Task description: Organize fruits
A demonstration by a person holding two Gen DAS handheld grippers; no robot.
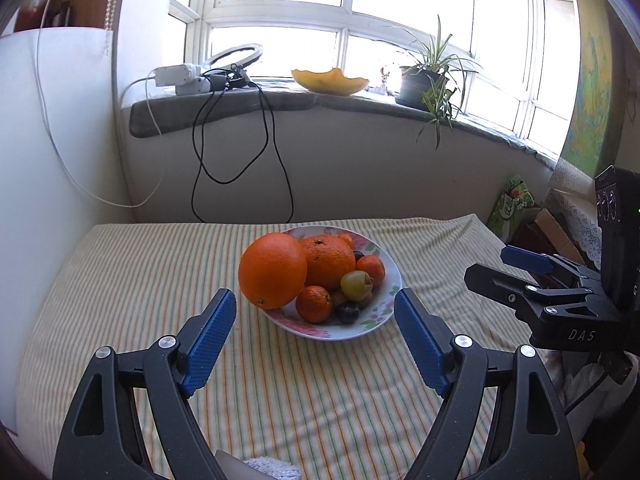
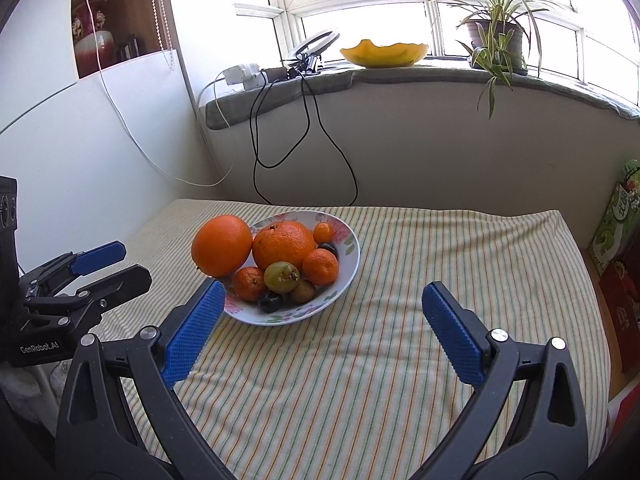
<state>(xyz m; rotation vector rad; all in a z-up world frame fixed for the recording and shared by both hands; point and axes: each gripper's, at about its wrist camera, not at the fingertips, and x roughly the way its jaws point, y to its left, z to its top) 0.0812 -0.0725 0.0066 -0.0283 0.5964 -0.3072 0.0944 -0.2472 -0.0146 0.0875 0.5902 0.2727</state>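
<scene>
Bare striped cloth [image 2: 380, 340] right of and nearer me than the plate [image 2: 348, 264]: free passage. Wall [image 2: 400, 152] close behind plate. My left gripper [image 2: 100, 268] flanks plate's left.

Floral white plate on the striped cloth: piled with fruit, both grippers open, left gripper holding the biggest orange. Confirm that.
Not quite: the left gripper holds nothing. The biggest orange sits on the floral white plate's rim, as the left wrist view shows. The right gripper is open too.

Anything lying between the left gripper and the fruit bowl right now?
Nothing: in the left wrist view only bare striped cloth lies between the open left gripper and the fruit bowl; its fingertips already flank the near rim.
</scene>
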